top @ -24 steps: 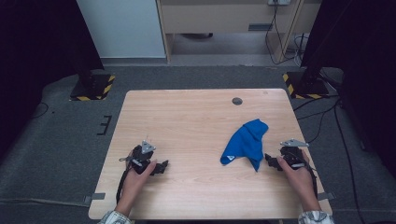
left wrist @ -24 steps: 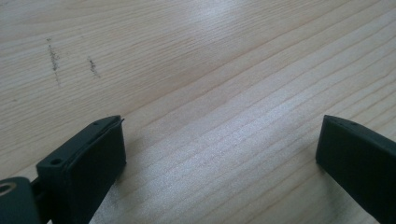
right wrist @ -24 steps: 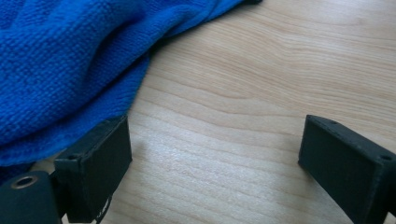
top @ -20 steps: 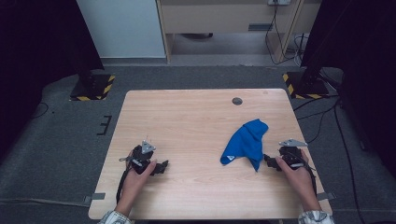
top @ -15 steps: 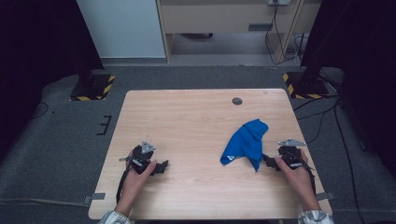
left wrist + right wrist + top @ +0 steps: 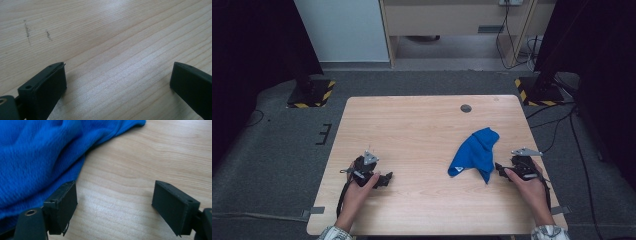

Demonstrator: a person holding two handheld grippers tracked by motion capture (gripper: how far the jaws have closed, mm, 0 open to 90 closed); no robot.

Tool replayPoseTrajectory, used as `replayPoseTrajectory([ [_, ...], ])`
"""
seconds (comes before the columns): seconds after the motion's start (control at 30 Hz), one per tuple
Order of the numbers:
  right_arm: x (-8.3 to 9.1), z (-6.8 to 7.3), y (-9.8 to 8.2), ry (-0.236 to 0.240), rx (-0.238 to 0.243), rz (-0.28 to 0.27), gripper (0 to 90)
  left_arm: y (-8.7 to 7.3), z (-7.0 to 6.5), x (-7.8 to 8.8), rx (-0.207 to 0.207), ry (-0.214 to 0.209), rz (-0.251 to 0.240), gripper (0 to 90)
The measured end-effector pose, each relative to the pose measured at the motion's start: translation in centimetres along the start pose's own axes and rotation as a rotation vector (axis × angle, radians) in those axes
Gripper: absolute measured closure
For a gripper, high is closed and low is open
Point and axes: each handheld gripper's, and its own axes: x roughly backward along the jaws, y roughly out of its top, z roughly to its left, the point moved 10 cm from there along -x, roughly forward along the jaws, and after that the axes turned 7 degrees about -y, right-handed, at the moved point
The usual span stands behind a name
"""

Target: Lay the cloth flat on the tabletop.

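cloth: a blue cloth [image 6: 475, 151] lies crumpled on the right half of the wooden table [image 6: 412, 130], bunched into a rough wedge with one tip toward the far edge and a corner trailing toward the person; in the right gripper view its soft folds [image 6: 35, 157] lie at the upper left, the hem running just beside the left jaw

right gripper: the right gripper [image 6: 501, 169] sits low at the table, just beside the cloth's near right edge; its jaws stand wide apart with bare wood between them [image 6: 113, 207]; nothing is held; one jaw is at or against the hem, and whether it touches I cannot tell

left gripper: the left gripper [image 6: 385, 180] rests near the front left of the table, well apart from the cloth; jaws spread wide over bare wood grain [image 6: 117, 82]; empty

other things: a small dark round disc [image 6: 466, 108] lies near the far edge, well apart from the cloth and both grippers

step in hand: by my reading this is the approach for a first grasp; the right gripper is lined up at the cloth's edge but not yet on it; the left one waits

next move: the right gripper likely needs to shift toward the hem so that fabric, not wood, lies between the jaws, then close on a single edge or corner; the lower jaw would have to slide under the cloth or pinch up a fold; the left gripper would then have to cross to a second corner if the cloth is to be spread or folded

risk: closing here would catch little or nothing; pushing in could shove the cloth away
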Motion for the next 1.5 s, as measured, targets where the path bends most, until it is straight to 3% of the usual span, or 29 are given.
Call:
replayPoseTrajectory([
  [0.23, 1.3, -0.4, 1.8, -0.014, -0.006, -0.088, 42.1, 0.0, 0.0, 0.0, -0.001, 0.000, 0.002, 0.0],
  [0.47, 2.6, 0.9, 3.5, 0.028, 0.030, -0.177, 72.1, 0.0, -0.1, 0.0, -0.001, 0.000, 0.000, 0.0],
  [0.53, 3.2, 1.5, 4.2, 0.055, 0.016, -0.211, 78.1, 0.0, -0.2, 0.0, -0.003, -0.002, 0.000, 0.0],
  [0.6, 3.4, 2.1, 4.9, 0.074, 0.031, -0.229, 82.0, 0.0, -0.2, 0.0, -0.003, -0.003, 0.000, 0.0],
  [0.73, 2.9, 3.8, 6.0, 0.118, 0.052, -0.236, 80.8, -0.1, -0.4, 0.1, -0.008, -0.008, 0.001, 0.0],
  [0.77, 2.6, 4.1, 6.4, 0.126, 0.053, -0.239, 76.8, -0.2, -0.5, 0.1, -0.009, -0.009, 0.002, 0.0],
  [0.9, 0.8, 4.9, 6.8, 0.143, 0.021, -0.206, 43.6, -0.2, -0.5, 0.1, -0.009, -0.012, 0.003, 0.0],
  [0.93, 0.2, 5.2, 6.4, 0.141, 0.046, -0.180, 34.5, -0.2, -0.5, 0.1, -0.009, -0.012, 0.003, 0.0],
  [1.0, -0.6, 5.4, 5.7, 0.112, 0.077, -0.137, 30.7, -0.2, -0.5, 0.1, -0.008, -0.013, 0.003, 0.0],
  [1.1, -1.2, 5.8, 4.7, 0.140, 0.079, -0.089, 28.1, -0.2, -0.6, 0.1, -0.008, -0.011, 0.003, 0.0],
  [1.3, -1.6, 7.0, 4.2, 0.170, 0.114, -0.071, 34.3, -0.2, -0.6, 0.1, -0.011, -0.015, 0.003, 0.0],
  [1.37, -2.1, 7.2, 3.8, 0.160, 0.143, -0.053, 48.7, -0.2, -0.6, 0.1, -0.013, -0.018, 0.003, 0.0],
  [1.43, -2.0, 7.3, 3.8, 0.166, 0.171, -0.075, 63.8, -0.2, -0.6, 0.1, -0.013, -0.018, 0.003, 0.0],
  [1.5, -2.0, 7.3, 3.9, 0.179, 0.165, -0.083, 74.6, -0.2, -0.6, 0.1, -0.013, -0.018, 0.003, 0.0],
])
